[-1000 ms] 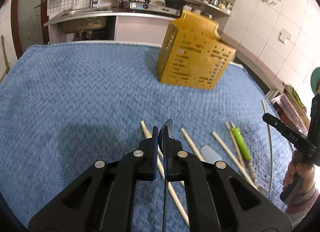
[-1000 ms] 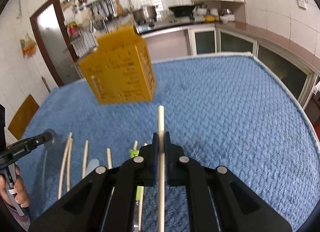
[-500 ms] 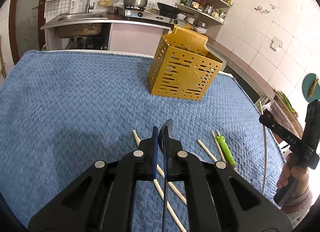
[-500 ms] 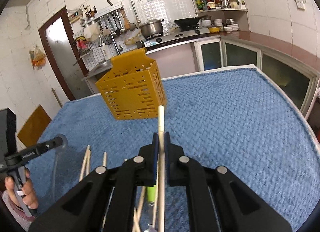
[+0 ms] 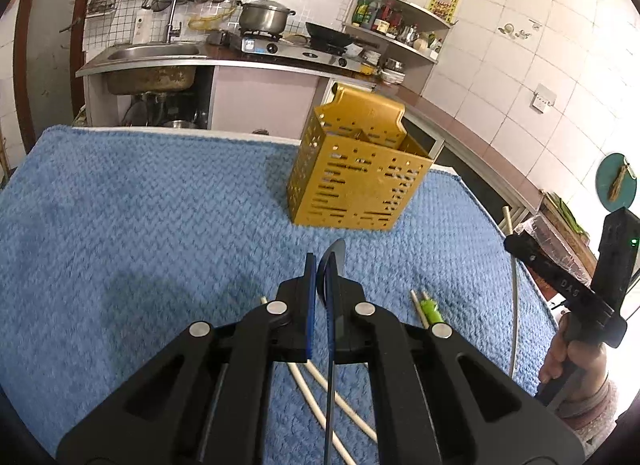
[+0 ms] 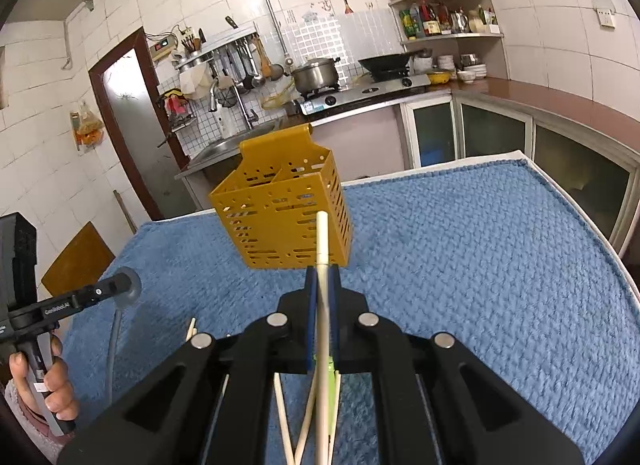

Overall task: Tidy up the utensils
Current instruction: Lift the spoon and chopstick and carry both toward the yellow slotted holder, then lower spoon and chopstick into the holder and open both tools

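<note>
Our left hand-held gripper (image 5: 323,265) is clamped on a thin dark spoon (image 5: 335,255) held edge-on, and our right hand-held gripper (image 6: 323,279) pinches a pale wooden chopstick (image 6: 322,241) pointing forward. The yellow perforated plastic utensil caddy (image 5: 356,175) stands upright on the blue knitted cloth (image 5: 140,205) covering the counter. More pale chopsticks (image 5: 320,381) and a green-handled utensil (image 5: 431,308) lie on the cloth beneath us.

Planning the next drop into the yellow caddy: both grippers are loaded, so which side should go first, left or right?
Right, probably. The right gripper is shut on a chopstick whose tip already overlaps the yellow caddy in its view. The left gripper, shut on a spoon, sits further back from it.
</note>
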Tool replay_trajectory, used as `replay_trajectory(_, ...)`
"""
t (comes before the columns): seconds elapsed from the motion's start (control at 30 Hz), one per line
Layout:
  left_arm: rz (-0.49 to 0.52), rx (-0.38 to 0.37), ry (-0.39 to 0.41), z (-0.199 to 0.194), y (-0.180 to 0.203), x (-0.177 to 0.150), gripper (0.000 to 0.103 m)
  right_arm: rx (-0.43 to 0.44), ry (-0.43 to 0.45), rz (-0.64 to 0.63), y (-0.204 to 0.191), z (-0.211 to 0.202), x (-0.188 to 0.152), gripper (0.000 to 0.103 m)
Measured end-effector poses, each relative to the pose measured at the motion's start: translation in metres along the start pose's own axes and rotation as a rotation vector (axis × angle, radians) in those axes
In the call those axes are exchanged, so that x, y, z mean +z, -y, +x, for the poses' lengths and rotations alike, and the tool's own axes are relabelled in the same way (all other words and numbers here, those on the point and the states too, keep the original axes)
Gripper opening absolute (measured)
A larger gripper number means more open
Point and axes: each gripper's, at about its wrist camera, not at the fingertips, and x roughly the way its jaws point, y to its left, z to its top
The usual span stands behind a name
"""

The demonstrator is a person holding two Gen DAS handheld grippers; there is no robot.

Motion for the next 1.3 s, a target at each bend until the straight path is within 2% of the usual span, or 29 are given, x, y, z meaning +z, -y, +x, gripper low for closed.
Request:
replay_trajectory(0.07,0.005,0.000,0.011,0.001,0.001,0.005,0.003,-0.001,0.012,0.008,-0.001,0.001,0.004,0.006)
replay_trajectory(0.33,0.066,-0.022,0.116,0.014,0.024,0.055,0.003,-0.006,0.237,-0.073,-0.021,-0.004,0.050,0.006)
replay_trajectory(0.5,0.121,-0.003,0.203,0.030,0.045,0.095,0.003,-0.010,0.301,-0.047,-0.024,0.014,0.087,0.006)
replay_trajectory(0.7,0.175,0.046,0.363,0.039,0.066,0.143,0.003,-0.018,0.464,-0.050,-0.040,0.029,0.130,0.006)
replay_trajectory(0.8,0.192,0.031,0.469,0.044,0.076,0.165,0.003,-0.011,0.565,-0.059,-0.052,0.034,0.149,0.006)
replay_trajectory(0.87,0.181,-0.001,0.511,0.048,0.077,0.176,0.003,-0.009,0.627,-0.056,-0.059,0.040,0.157,0.006)
replay_trajectory(0.93,0.165,-0.039,0.548,0.054,0.076,0.183,0.003,0.003,0.662,-0.047,-0.065,0.047,0.158,0.006)
replay_trajectory(1.03,0.154,-0.049,0.606,0.062,0.072,0.187,0.003,-0.011,0.713,-0.033,-0.065,0.057,0.159,0.006)
replay_trajectory(1.13,0.142,-0.055,0.627,0.074,0.068,0.190,0.003,-0.026,0.755,-0.019,-0.065,0.063,0.162,0.006)
replay_trajectory(1.3,0.180,0.005,0.639,0.096,0.070,0.185,0.003,-0.068,0.769,-0.049,-0.071,0.078,0.160,0.006)
